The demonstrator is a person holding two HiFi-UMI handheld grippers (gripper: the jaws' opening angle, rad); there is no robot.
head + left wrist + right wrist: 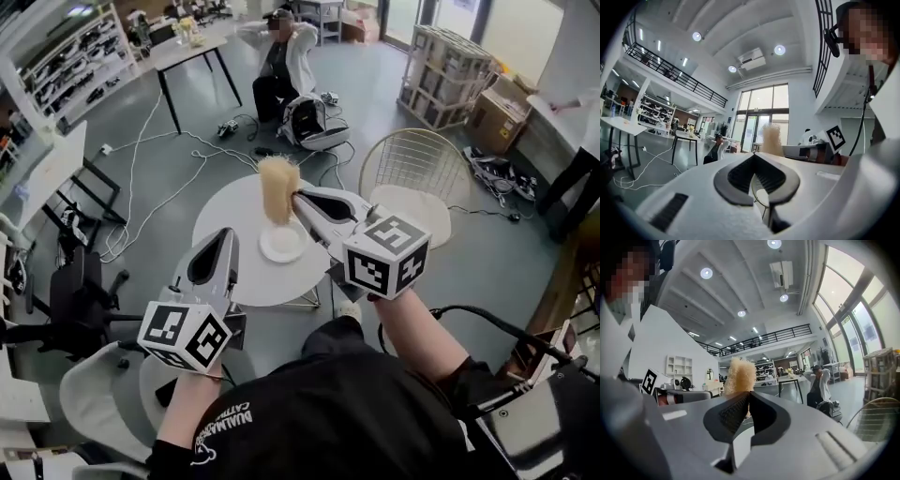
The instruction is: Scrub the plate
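We look down on the round white surface [230,202], with a wire chair [412,164] beside its far right edge. Our right hand-held gripper [298,197] is clamped on a fluffy tan scrubber [278,187], and the scrubber stands upright from its jaws. Our left hand-held gripper [221,236] is pressed fully together with nothing in it, over the near left edge. The white plate [281,246] lies on the surface, right of the middle, toward the near edge.
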